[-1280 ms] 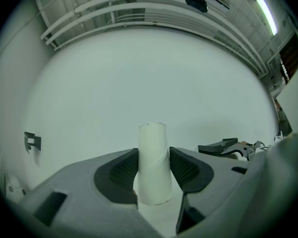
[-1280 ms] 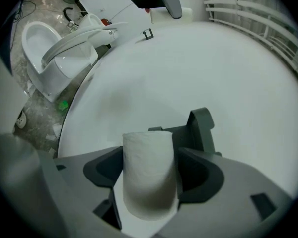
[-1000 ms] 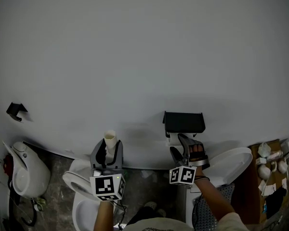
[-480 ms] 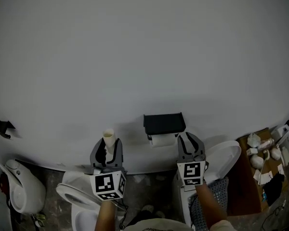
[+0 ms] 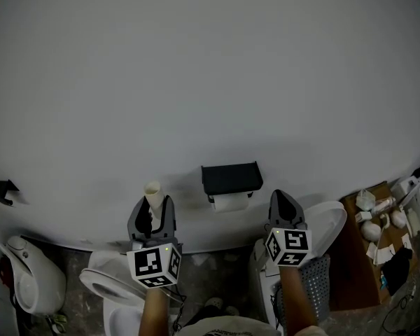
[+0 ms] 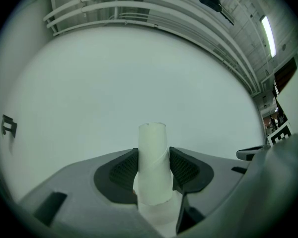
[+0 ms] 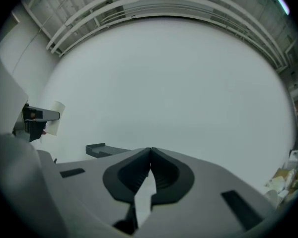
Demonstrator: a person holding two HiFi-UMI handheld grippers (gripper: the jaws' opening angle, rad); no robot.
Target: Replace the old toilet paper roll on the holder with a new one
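In the head view a black paper holder [image 5: 229, 178] is fixed to the grey wall, and a white paper roll [image 5: 231, 202] hangs under it. To its left, my left gripper [image 5: 152, 213] is shut on a bare pale cardboard tube [image 5: 152, 194], which stands upright between the pads. In the left gripper view the tube [image 6: 153, 157] rises from the left gripper [image 6: 154, 168]. My right gripper [image 5: 283, 197] is to the right of the holder, shut and empty. The right gripper view shows the right gripper [image 7: 150, 156] with its pads together and the holder [image 7: 102, 149] off to the left.
White toilets stand below: a bowl [image 5: 109, 287] under my left hand and a raised lid [image 5: 330, 228] by my right. Another white fixture [image 5: 26, 283] is at far left under a small black wall bracket [image 5: 1, 189]. A cluttered brown surface [image 5: 383, 224] lies at far right.
My right gripper has drawn away from the holder to the right, rolled upright and shut with nothing in it. The white roll stays under the holder. The left gripper still holds the tube.
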